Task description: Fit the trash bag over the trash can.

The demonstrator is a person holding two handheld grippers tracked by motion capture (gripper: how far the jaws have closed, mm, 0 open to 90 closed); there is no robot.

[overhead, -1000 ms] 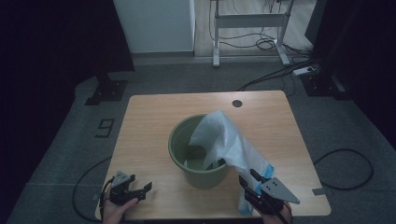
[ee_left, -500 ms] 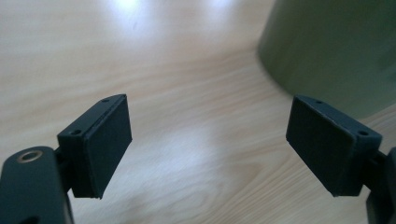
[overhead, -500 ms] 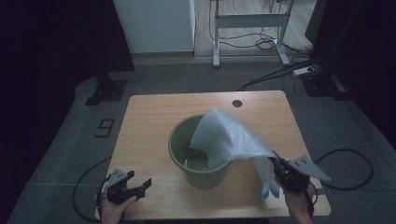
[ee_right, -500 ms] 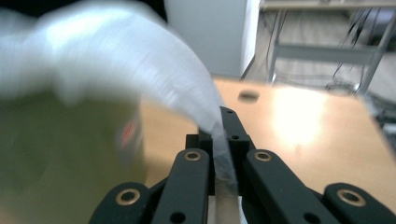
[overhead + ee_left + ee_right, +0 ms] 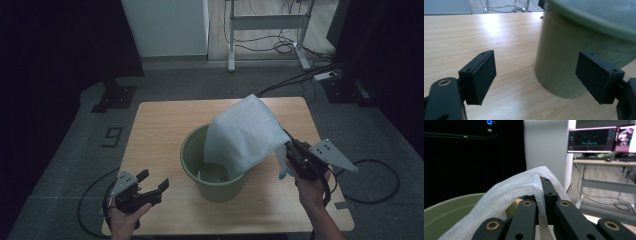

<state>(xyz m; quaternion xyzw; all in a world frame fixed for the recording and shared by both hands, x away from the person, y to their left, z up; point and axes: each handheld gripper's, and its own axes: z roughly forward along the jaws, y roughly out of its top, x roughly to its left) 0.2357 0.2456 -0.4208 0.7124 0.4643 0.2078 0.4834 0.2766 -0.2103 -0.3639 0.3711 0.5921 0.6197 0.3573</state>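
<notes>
White plastic, one bag (image 5: 242, 135) drapes into the one green bucket (image 5: 192, 162) mid-table, its lower part hidden inside, pinched by the right gripper (image 5: 292, 155); left gripper (image 5: 150, 182) gapes empty beside the bucket.

Green bucket (image 5: 215, 172) mid table (image 5: 160, 125), white bag (image 5: 245, 135) over its mouth, bare wood L & far side
</notes>
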